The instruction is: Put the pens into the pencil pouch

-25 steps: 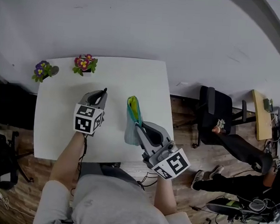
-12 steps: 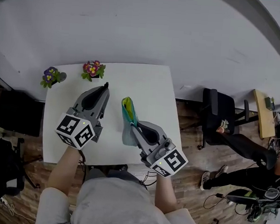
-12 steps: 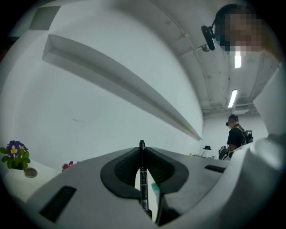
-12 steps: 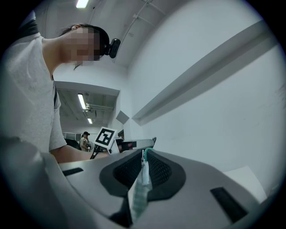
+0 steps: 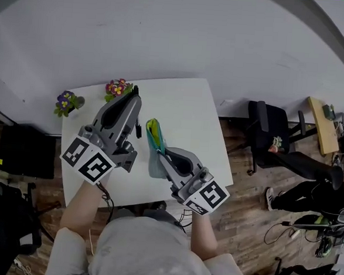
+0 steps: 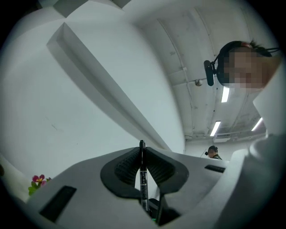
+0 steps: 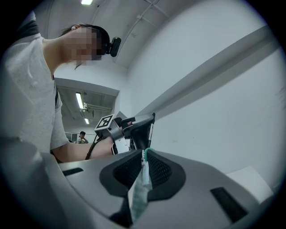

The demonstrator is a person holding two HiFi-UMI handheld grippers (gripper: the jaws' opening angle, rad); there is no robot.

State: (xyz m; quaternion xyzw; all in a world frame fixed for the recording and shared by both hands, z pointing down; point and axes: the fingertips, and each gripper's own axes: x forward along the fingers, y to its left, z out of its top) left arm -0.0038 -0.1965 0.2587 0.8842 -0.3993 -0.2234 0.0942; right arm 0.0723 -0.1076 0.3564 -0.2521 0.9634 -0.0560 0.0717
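A black pen [image 6: 143, 179] stands upright between the pads of my left gripper [image 6: 142, 154], which is shut on it. In the head view that gripper [image 5: 136, 94] is raised over the white table [image 5: 188, 109], and the pen's lower end [image 5: 138, 129] hangs below the jaws. My right gripper [image 5: 159, 155] is shut on the rim of the teal and yellow pencil pouch [image 5: 153, 140], holding it up just right of the pen. In the right gripper view the pouch edge [image 7: 141, 190] is pinched between the pads, with the left gripper [image 7: 142, 129] and its pen [image 7: 151, 129] just beyond.
Two small flower pots [image 5: 118, 88] [image 5: 68, 101] stand at the table's far left edge; the flowers [image 6: 38, 180] show low in the left gripper view. A black chair [image 5: 265, 132] and a seated person's legs [image 5: 309, 190] are to the right on the wooden floor.
My left gripper has risen off the table with the pen and tipped its jaws upward. The right gripper has shifted a little sideways, still holding the pouch.
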